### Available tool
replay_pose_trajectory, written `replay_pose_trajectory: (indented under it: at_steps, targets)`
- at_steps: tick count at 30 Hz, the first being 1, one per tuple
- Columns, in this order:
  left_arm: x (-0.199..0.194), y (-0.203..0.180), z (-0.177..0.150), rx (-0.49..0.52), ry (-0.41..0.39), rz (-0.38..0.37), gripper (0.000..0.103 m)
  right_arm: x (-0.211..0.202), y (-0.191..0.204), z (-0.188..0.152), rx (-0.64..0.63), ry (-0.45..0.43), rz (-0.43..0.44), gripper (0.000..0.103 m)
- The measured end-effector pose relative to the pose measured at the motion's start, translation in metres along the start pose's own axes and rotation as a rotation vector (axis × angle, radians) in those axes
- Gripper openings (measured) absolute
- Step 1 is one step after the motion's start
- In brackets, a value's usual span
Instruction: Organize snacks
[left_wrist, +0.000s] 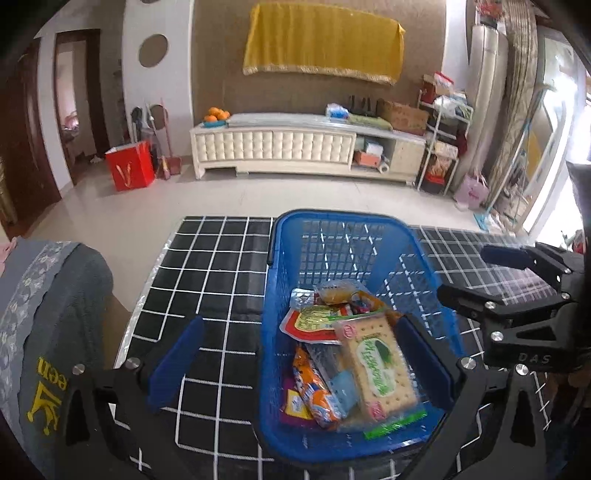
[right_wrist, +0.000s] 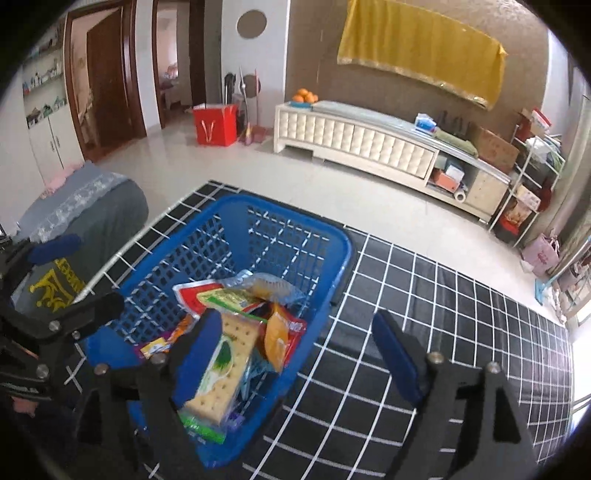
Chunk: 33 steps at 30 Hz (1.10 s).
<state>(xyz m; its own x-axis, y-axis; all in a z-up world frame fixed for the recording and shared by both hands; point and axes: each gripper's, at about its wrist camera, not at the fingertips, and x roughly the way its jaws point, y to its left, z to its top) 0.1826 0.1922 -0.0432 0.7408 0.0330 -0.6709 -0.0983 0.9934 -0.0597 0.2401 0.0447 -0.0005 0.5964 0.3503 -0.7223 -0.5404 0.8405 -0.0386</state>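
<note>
1. Snacks (left_wrist: 347, 354): cracker pack (left_wrist: 380, 369) topmost, piled in basket.
2. Basket (left_wrist: 280, 295): blue, on checked tabletop (left_wrist: 214, 258).
3. Left gripper (left_wrist: 299, 354): jaws open, straddling basket's left wall, empty.
4. Right gripper (right_wrist: 299, 354): jaws open, empty, straddling basket's right wall.

One blue basket (left_wrist: 343, 229) is sitting on the one checked surface (left_wrist: 214, 266). Inside it, one cracker packet (left_wrist: 380, 373) is lying on top, one orange wrapper (left_wrist: 317, 395) is lying beside it, and one red-edged pouch (left_wrist: 310, 321) is lying behind; the packets beneath are overlapping too much to count. Two claws are showing: the left claw (left_wrist: 299, 365) and the right claw (right_wrist: 299, 365).
</note>
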Motion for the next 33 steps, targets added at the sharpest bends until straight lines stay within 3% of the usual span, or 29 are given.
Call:
replay_pose_trajectory:
  at_steps: [3,6,11,17,25,33]
  targets:
    - [-0.026,-0.011,-0.012,-0.025,-0.055,0.027,0.103,-0.034,-0.002,-0.013,0.039,-0.074,-0.007,0.090]
    - [-0.054,-0.026,-0.025,-0.047,-0.104,0.036,0.103,-0.072,-0.006,-0.028,0.072,-0.162,-0.022,0.103]
    - [-0.097,-0.053,-0.045,-0.039,-0.163,0.037,0.103,-0.138,-0.008,-0.059,0.106,-0.300,-0.065,0.103]
    - [-0.150,-0.078,-0.068,-0.032,-0.246,0.057,0.103,-0.198,-0.005,-0.093,0.108,-0.378,-0.123,0.103]
    - [-0.209,-0.106,-0.096,0.016,-0.309,0.028,0.103,-0.245,0.014,-0.121,0.059,-0.416,-0.155,0.103]
    - [-0.226,-0.120,-0.107,0.036,-0.321,0.009,0.103,-0.253,0.019,-0.141,0.059,-0.405,-0.176,0.103]
